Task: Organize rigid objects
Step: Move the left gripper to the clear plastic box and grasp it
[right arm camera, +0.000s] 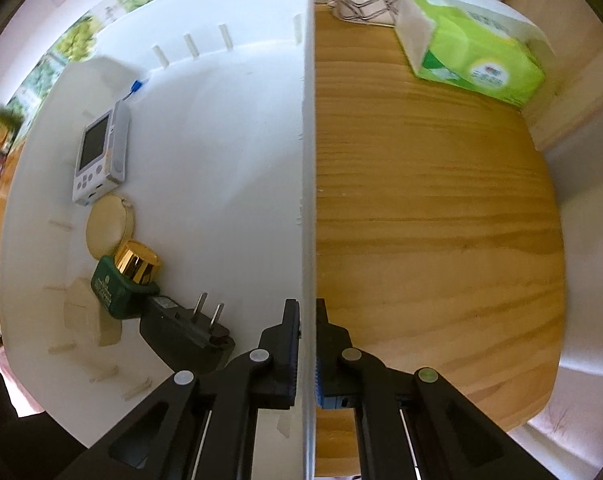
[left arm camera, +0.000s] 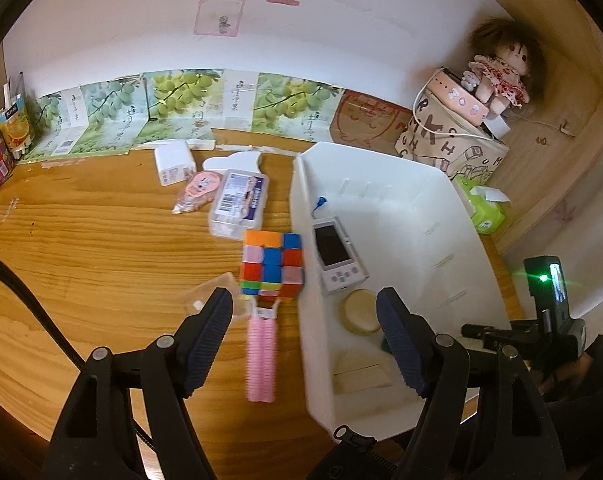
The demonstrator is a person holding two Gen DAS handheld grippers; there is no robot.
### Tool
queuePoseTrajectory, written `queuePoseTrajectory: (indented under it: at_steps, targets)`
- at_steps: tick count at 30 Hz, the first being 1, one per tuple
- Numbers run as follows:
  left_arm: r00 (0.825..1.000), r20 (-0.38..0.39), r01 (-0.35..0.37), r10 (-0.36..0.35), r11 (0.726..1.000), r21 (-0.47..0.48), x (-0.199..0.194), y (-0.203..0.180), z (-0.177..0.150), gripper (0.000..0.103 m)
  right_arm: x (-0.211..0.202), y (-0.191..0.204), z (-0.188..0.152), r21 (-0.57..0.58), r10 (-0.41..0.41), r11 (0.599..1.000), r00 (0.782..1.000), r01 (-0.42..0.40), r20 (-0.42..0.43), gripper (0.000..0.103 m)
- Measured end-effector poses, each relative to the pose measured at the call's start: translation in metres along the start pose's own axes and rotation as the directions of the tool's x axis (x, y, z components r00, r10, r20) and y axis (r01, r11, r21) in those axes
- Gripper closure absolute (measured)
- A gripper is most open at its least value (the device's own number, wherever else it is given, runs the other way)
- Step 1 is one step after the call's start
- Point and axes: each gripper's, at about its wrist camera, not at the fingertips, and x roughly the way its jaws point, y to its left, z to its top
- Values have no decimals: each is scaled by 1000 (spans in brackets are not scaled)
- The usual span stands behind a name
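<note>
Left wrist view. Left gripper (left arm camera: 305, 312) fingers stand apart, nothing between the pads. The left finger (left arm camera: 209, 332) hangs over the wooden table (left arm camera: 101, 240); the right finger (left arm camera: 401, 336) hangs over the inside of the white bin (left arm camera: 381, 168). The bin's near-side wall runs up the gap between the two fingers. Just ahead of the left finger, on the table: pink hair roller (left arm camera: 260, 356) lying lengthwise, one end touching the colour cube (left arm camera: 272, 264). Cube is scrambled, with orange, blue, red, pink and green tiles. Farther ahead: clear plastic box (left arm camera: 239, 204) with a printed label, a small pink packet (left arm camera: 195, 192), a white charger block (left arm camera: 174, 164). Ahead of the right finger, inside the bin: round cream compact (left arm camera: 359, 310), then a white handheld game console (left arm camera: 337, 256), screen up, with a blue strap end beyond it.

Right wrist view. Right gripper (right arm camera: 308, 320) fingers are clamped on the bin's side wall (right arm camera: 308, 160), one pad on each face, wall upright between them. Left of the fingers, inside the bin: black plug adapter (right arm camera: 185, 332) with prongs up, touching a green bottle with gold cap (right arm camera: 121, 284); compact (right arm camera: 107, 228); console (right arm camera: 99, 156) farthest ahead. Right of the fingers, bare table; green tissue pack (right arm camera: 473, 52) well ahead.
</note>
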Motion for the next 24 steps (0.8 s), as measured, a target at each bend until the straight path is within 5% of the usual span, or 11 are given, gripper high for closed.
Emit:
queuePoseTrajectory:
  at_steps: [14, 19, 24]
  targets:
    - [994, -113, 5, -1, 999, 40, 21, 58, 11, 26, -13, -8, -5, 171, -54, 984, 997, 44, 54, 95]
    - [985, -171, 50, -21, 985, 164, 34, 66, 24, 25, -18, -14, -9, 208, -68, 977, 995, 53, 67, 94]
    - [967, -246, 145, -69, 942, 303, 49, 59, 29, 25, -22, -9, -17, 223, -76, 973, 994, 57, 78, 94]
